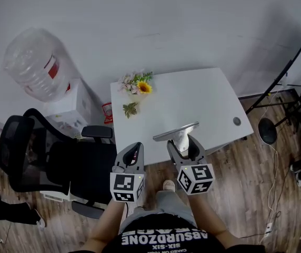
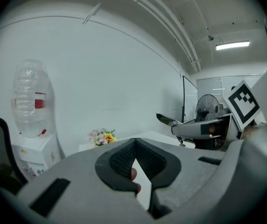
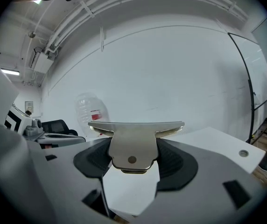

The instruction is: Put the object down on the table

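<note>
Closest to me, the person's two forearms reach forward, a gripper in each hand, side by side over the near edge of the table (image 1: 192, 99). The left gripper (image 1: 134, 147) has its jaws closed tip to tip with nothing between them; its own view shows the dark pads (image 2: 119, 160) meeting at the top. The right gripper (image 1: 184, 141) is clamped on a metal tool (image 1: 176, 132), a flat steel plate with a rivet and a long crossbar on top. The right gripper view shows the plate pinched between the two pads, with the crossbar level above them (image 3: 136, 143). The tool sits over the table's near part, in the jaws rather than lying on the top; whether it touches the surface I cannot tell. Farther along the white top lies a leafy sprig (image 1: 130, 109), and at the far left corner a small bunch of flowers (image 1: 137, 83). A round grommet (image 1: 237, 121) marks the right side. Left of the table stands a black chair (image 1: 34, 152), and beyond it a water bottle (image 1: 37, 62) against the white wall.
</note>
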### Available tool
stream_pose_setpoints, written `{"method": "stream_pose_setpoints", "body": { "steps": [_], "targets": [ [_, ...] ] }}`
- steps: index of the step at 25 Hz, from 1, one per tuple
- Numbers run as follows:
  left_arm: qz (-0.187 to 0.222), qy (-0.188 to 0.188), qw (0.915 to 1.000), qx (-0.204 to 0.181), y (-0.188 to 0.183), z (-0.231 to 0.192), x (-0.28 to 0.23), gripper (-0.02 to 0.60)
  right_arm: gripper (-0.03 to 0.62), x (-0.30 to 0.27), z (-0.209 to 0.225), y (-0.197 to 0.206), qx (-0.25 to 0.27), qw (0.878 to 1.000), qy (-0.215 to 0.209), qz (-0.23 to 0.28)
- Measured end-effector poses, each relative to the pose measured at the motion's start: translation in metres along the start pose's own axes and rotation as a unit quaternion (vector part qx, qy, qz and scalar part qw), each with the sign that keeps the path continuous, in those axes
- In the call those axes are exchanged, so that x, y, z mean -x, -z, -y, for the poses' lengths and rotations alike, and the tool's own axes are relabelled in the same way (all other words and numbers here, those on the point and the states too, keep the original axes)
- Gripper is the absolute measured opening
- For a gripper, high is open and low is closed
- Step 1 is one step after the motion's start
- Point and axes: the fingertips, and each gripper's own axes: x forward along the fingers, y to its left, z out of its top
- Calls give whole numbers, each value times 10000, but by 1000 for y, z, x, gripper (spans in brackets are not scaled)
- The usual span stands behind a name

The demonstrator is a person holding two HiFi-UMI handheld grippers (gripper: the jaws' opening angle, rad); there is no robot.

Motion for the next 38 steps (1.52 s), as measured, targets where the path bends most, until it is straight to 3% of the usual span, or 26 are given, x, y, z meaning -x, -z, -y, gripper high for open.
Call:
{"method": "stream_pose_setpoints", "body": {
  "steps": [15, 26, 38],
  "targets": [
    [-52, -615, 9979, 217, -6, -9, -70, 3, 284, -59, 66, -20, 59, 9990, -409, -174],
    [-125, -1251, 9910, 464, 9, -22, -91, 3, 284, -92, 89, -17, 184, 9955, -849, -376],
    [-288, -1370, 9882, 621, 25, -46, -98, 3, 284, -117, 87, 2, 162, 9937, -923, -616]
  ]
}}
